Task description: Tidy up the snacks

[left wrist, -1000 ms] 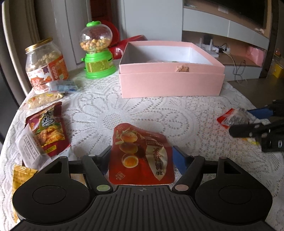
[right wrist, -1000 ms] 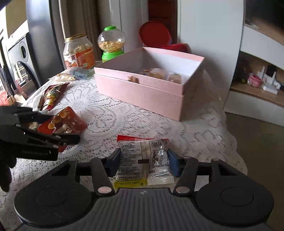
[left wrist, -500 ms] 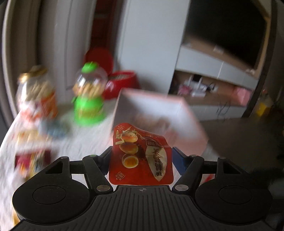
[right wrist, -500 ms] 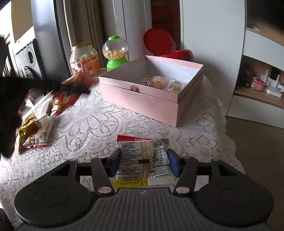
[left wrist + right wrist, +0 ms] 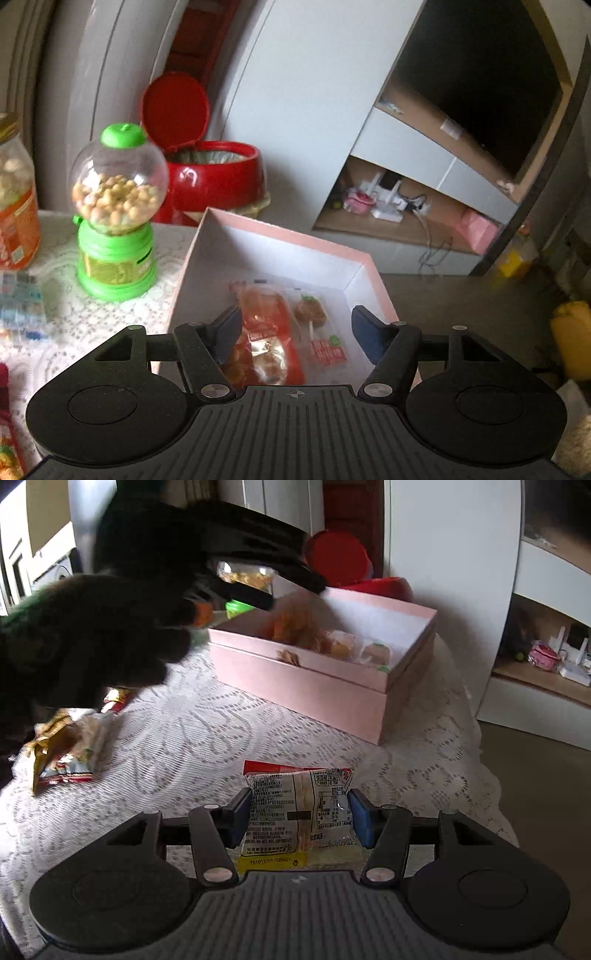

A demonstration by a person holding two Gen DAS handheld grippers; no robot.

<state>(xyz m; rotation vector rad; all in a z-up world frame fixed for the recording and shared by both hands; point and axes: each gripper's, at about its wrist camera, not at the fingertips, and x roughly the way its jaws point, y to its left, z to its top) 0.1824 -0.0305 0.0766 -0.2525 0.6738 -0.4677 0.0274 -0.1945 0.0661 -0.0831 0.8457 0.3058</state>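
The left claw (image 5: pixel 295 332) hangs over the open pink box (image 5: pixel 280 236), its blue pads standing well apart though they are drawing together, with nothing pinched between them. Straight under the gap, a red snack packet (image 5: pixel 266 343) lies on the white floor of the box, blurred, and I cannot tell whether it has fully settled. Just to its right in the box is a smaller clear packet with a red label (image 5: pixel 317 328). From the other side, the gloved hand (image 5: pixel 92 635) carrying that claw reaches in from the left above the box's near-left corner.

The right claw (image 5: pixel 298 821) is low over the near edge of the desk (image 5: pixel 207 738), which is covered in white lace. Its two pads are clamped on the sides of a clear-wrapped snack with black print and a red top edge (image 5: pixel 299 812), and the wrapper is held flat and facing up.

The box sits toward the far right of the desk. To its left stand a green candy dispenser (image 5: pixel 116 214) full of pale round sweets and, at the far left edge, a glass jar with an orange label (image 5: pixel 14 206). A few more snack packets (image 5: pixel 62 753) lie loose on the lace at the near left. A red bin with its lid up (image 5: pixel 207 173) stands behind the desk.
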